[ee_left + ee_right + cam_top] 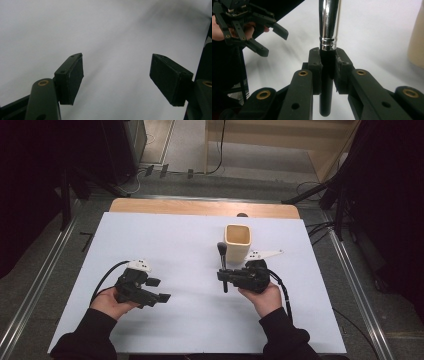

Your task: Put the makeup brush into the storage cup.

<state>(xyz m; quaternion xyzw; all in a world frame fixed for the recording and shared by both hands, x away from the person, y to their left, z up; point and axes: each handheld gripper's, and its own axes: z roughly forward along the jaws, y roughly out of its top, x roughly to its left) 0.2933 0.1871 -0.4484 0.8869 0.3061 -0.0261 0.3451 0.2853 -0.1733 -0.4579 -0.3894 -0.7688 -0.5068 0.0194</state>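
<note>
Standing at the near edge of the bench [165, 240], I take the cream cup [236, 241] toward the far side as my marker. Nearest me, well to the left of the cup and closer to the person, the left tongs [159, 290] hover over the bare white sheet with their jaws wide apart and nothing between them; the left gripper view shows both pads [71, 80] clear of everything.

Just in front of the cup, on its near side, the right tongs [223, 276] are clamped on the makeup brush [223, 265]. The brush lies with its head pointing away, toward the cup's left wall, and its tail pointing back at the person.

The brush has a matte black handle [326, 95], a bright chrome ferrule [329, 22] above it, and a small dark tuft [221, 247] at the far end, just beside the cup.

The risk, as I judge it, sits in that grip. The jaws pinch the handle right under the chrome band, where the round, smooth stem could roll or slide if the hand tips sharply. The tuft is also very close to the cup's wall; if the brush is to go in, a low approach could knock the cup, and it looks light enough to shift or topple. Lifting the tuft above the rim [237, 228] first would avoid that.
</note>
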